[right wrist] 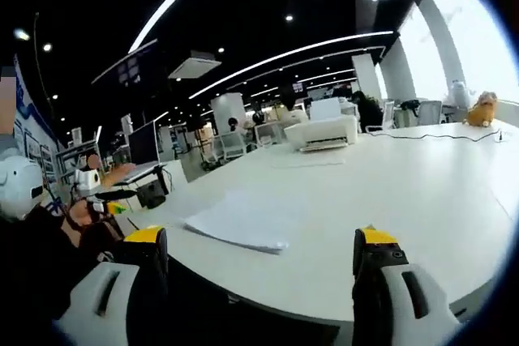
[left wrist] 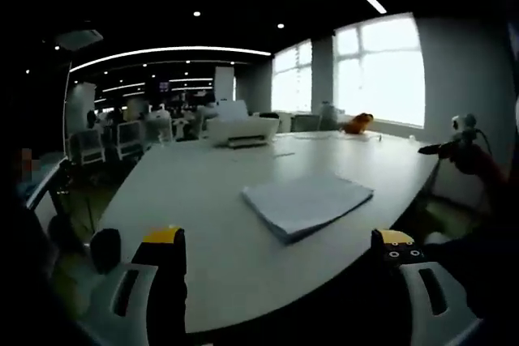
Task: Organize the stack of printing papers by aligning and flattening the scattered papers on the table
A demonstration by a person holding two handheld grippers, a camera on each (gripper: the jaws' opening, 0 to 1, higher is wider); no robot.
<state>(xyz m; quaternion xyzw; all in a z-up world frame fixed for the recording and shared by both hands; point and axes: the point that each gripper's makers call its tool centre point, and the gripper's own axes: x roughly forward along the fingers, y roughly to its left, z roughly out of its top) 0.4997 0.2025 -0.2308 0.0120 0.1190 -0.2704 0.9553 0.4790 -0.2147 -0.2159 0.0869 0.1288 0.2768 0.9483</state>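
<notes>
Both my grippers are hovering at the near table edge, jaws spread wide, holding nothing. Left gripper (left wrist: 280,247) is looking over the white table (left wrist: 186,192), and the paper stack (left wrist: 308,202) is lying ahead, a bit to the right of the gap btw. my jaws, not touching them. Its long axis is running diagonally, the far corner pointing right. Right gripper (right wrist: 261,246) is seeing the same stack (right wrist: 235,224) ahead and slightly left, so the papers are sitting btw. both hands, approx. equally near, I am judging. A printer (left wrist: 242,130) is standing well behind, apart from the stack. Sheets are looking already quite squared, w/ edges slightly fanned.
</notes>
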